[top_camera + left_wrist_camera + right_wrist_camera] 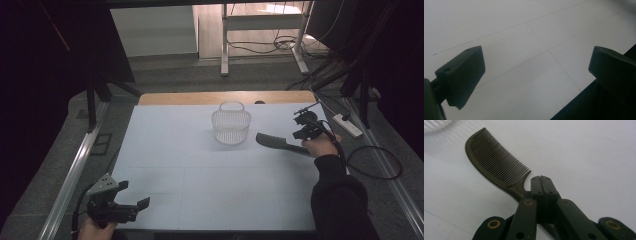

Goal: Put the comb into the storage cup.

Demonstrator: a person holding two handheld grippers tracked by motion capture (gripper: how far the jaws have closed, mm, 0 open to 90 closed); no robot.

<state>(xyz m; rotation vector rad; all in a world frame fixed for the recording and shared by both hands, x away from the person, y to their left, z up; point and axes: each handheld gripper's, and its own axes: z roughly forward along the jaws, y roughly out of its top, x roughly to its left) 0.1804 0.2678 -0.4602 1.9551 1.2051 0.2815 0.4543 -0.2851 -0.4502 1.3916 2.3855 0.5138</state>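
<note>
Comb [496, 162] right of basket [231, 126]: right gripper [541, 185] clamped on handle; left gripper [536, 67] wide, idle. Next: lift into basket.

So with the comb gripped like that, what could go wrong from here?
The right gripper is shut on the comb at the handle, with the toothed end sticking far out, so the comb may swivel or slip when lifted. The basket stands close beside the comb's tip, so a swing could knock it. The basket looks light and might slide or tip.
</note>
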